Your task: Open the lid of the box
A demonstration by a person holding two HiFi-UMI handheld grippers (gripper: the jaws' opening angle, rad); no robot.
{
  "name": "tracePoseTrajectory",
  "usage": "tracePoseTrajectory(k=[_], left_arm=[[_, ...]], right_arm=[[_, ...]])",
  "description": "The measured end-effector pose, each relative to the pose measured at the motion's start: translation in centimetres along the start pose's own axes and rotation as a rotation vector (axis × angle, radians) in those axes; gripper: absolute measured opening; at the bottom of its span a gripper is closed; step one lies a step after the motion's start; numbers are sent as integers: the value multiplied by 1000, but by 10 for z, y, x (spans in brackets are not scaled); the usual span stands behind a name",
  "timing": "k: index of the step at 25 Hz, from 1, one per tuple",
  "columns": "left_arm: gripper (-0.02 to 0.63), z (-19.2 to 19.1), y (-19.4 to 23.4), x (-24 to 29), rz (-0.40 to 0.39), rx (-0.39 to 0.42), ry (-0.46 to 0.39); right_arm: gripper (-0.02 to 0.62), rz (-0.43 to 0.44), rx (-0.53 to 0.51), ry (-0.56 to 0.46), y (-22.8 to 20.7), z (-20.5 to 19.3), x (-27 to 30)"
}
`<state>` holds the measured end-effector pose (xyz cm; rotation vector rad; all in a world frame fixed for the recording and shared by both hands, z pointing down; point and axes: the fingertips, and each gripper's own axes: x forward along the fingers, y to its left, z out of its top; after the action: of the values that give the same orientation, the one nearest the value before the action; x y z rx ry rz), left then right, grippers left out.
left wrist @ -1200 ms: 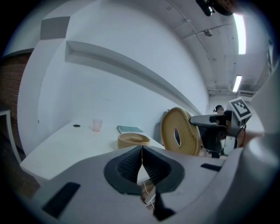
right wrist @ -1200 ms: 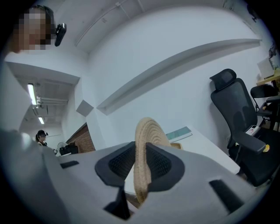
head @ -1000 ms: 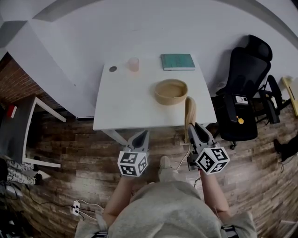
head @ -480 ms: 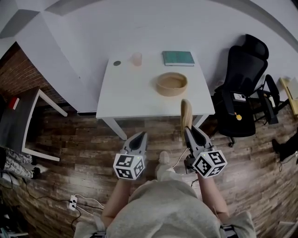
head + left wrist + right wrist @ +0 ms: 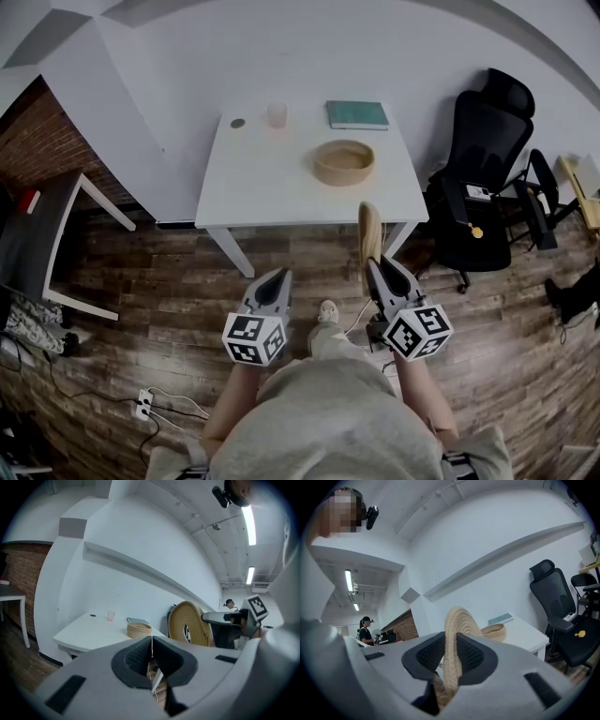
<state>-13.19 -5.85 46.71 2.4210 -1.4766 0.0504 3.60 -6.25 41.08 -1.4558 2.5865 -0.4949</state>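
The box is a round woven basket point(image 5: 343, 162) standing open on the white table point(image 5: 272, 192), also seen as the basket point(image 5: 139, 630) and basket point(image 5: 494, 632). Its round woven lid point(image 5: 369, 234) stands on edge in my right gripper point(image 5: 378, 263), well off the table above the wooden floor. In the right gripper view the lid point(image 5: 453, 625) is pinched between the two pads of my right gripper point(image 5: 451, 656). The lid point(image 5: 187, 624) also appears in the left gripper view. My left gripper point(image 5: 275, 279) is shut and empty, its jaws point(image 5: 152, 656) pressed together.
On the table's far edge lie a green book point(image 5: 357, 114), a pink cup point(image 5: 276, 115) and a small dark disc point(image 5: 237, 123). A black office chair point(image 5: 483, 178) stands right of the table. A dark side table point(image 5: 47, 244) is at the left. A power strip point(image 5: 143, 405) lies on the floor.
The person has stepped back from the table. Both grippers have drawn away from it, the right one carrying the lid out past the table's front edge.
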Motion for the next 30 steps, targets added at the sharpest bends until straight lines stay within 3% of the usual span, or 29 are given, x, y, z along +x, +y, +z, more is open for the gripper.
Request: tracePoseTrajectory(k=[30], left_arm=[[9, -2, -6, -1, 20, -1, 4]], right_arm=[[78, 70, -41, 58, 20, -10, 8]])
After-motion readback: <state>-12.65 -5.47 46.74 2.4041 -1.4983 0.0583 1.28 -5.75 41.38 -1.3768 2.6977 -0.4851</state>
